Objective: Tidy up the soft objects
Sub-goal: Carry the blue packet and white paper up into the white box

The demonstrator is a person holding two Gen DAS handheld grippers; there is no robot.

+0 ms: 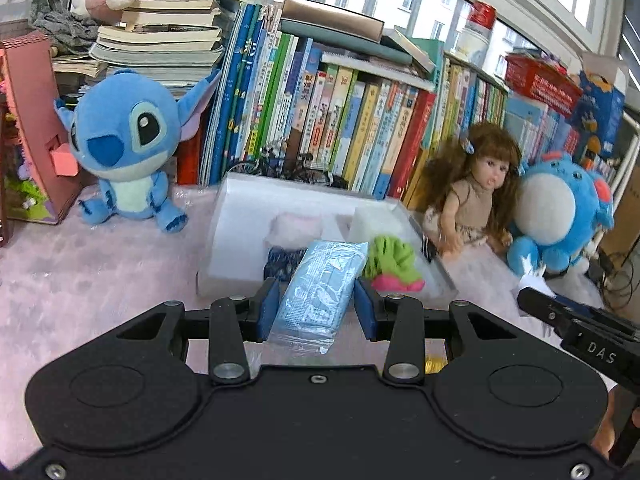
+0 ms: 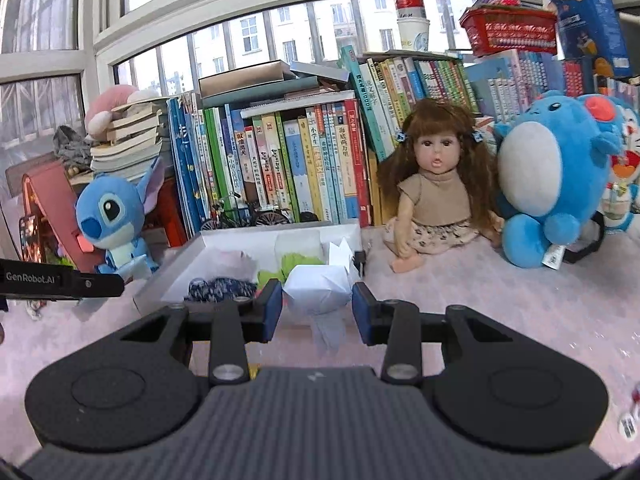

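Left wrist view: left hand-held gripper [image 1: 316,308] pinching a blue plastic-wrapped tissue pack [image 1: 320,292] at mid-length, hovering before the white tray [image 1: 224,240]; looking light, squashy, slippery. Right wrist view: right hand-held gripper [image 2: 317,307] squeezing a white crumpled paper wad [image 2: 318,290], looking light, crushable.

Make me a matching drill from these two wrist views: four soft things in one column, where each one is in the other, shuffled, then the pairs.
Things:
1. blue tissue pack
2. white paper bundle
3. green and pink item
4. doll

Places:
A. lying in the white tray
B. sitting against the row of books, beside the round blue plush
C. between the jaws of the left gripper
D. between the jaws of the right gripper

Pairs: 1-C, 2-D, 3-A, 4-B
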